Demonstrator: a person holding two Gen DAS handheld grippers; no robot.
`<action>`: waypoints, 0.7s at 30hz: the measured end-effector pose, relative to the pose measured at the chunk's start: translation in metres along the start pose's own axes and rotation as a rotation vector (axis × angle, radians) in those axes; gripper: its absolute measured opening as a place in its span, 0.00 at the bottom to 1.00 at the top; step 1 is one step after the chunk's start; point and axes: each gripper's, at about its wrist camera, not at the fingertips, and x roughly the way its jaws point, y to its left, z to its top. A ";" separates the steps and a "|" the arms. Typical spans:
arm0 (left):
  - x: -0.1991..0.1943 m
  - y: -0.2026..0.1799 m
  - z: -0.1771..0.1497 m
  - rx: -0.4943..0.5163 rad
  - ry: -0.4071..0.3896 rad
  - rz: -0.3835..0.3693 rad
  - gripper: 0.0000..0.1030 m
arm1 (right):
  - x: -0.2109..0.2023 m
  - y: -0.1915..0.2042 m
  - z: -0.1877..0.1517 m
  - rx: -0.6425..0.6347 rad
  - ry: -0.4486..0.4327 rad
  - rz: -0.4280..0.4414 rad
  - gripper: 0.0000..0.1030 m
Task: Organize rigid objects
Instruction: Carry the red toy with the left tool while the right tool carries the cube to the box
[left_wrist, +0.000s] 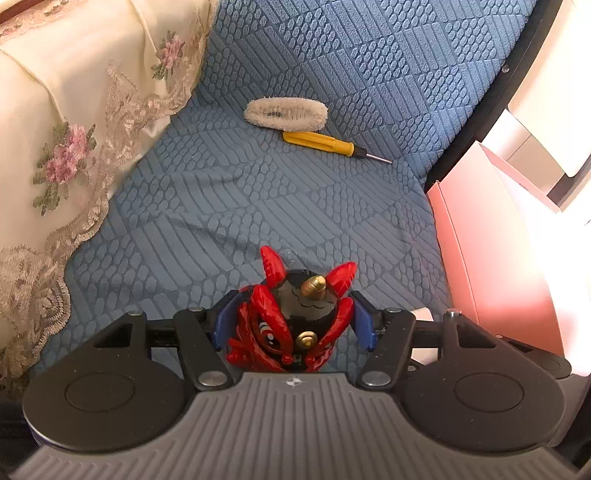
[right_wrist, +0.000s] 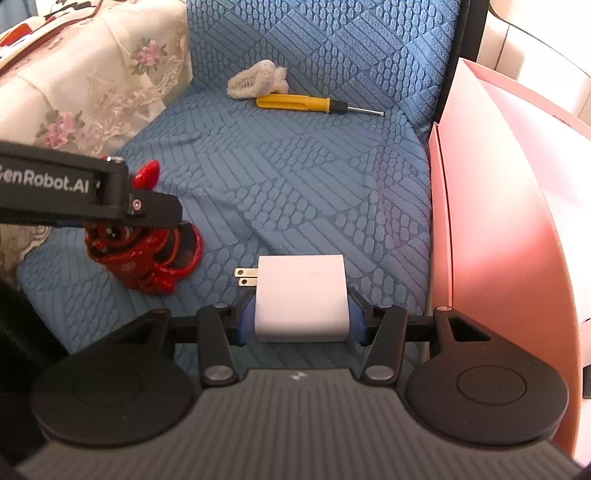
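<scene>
My left gripper (left_wrist: 293, 325) is shut on a red and black toy figure (left_wrist: 291, 317) with gold studs, held just above the blue sofa seat (left_wrist: 229, 206). The toy (right_wrist: 147, 254) and the left gripper (right_wrist: 155, 212) also show in the right wrist view. My right gripper (right_wrist: 301, 314) is shut on a white plug adapter (right_wrist: 301, 297), its two metal prongs pointing left. A yellow screwdriver (left_wrist: 325, 144) lies at the back of the seat, also in the right wrist view (right_wrist: 299, 102).
A fluffy cream slipper-like item (left_wrist: 286, 114) lies beside the screwdriver, also in the right wrist view (right_wrist: 256, 79). A floral lace cloth (left_wrist: 70, 122) covers the left side. A pink box (right_wrist: 509, 206) stands against the seat's right edge.
</scene>
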 end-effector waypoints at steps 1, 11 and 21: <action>0.000 0.000 0.000 -0.002 -0.003 -0.001 0.66 | -0.001 0.000 0.001 0.007 0.000 0.003 0.51; -0.022 0.005 0.000 -0.006 -0.037 -0.026 0.66 | -0.031 -0.011 -0.002 0.070 -0.034 -0.001 0.51; -0.074 -0.015 -0.006 0.014 -0.106 -0.046 0.66 | -0.086 -0.019 0.006 0.074 -0.086 0.027 0.51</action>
